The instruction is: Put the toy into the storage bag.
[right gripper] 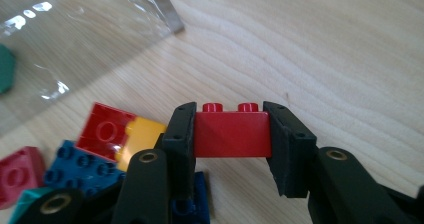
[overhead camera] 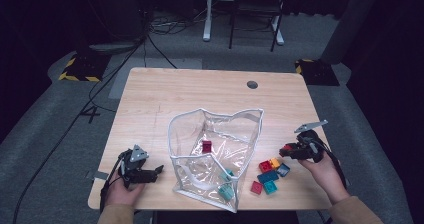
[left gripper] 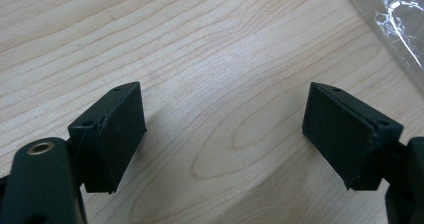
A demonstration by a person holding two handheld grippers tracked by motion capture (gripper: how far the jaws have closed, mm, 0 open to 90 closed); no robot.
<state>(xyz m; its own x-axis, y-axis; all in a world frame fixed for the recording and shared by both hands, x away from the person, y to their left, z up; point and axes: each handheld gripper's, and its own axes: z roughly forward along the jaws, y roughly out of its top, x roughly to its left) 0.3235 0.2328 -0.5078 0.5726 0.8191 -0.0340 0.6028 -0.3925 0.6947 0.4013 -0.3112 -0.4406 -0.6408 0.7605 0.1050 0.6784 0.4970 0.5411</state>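
My right gripper (right gripper: 229,121) is shut on a small red two-stud brick (right gripper: 232,135), held just above the wooden table (overhead camera: 150,99) at the right, studs up. In the high view that right gripper (overhead camera: 287,152) hovers beside a pile of loose bricks (overhead camera: 270,176) in red, yellow, blue and teal. A clear plastic bag (overhead camera: 186,129) stands open in the middle of the table, with a red brick (overhead camera: 206,146) and teal bricks (overhead camera: 226,190) inside. My left gripper (overhead camera: 159,170) rests near the front left edge, left of the bag. Its jaws are open over bare wood (left gripper: 225,119).
A round cable hole (overhead camera: 252,84) sits in the table's far right part. The corner of the clear bag (left gripper: 400,24) lies just beyond the left gripper. Behind the table are floor cables, a chair (overhead camera: 255,9) and white desk legs.
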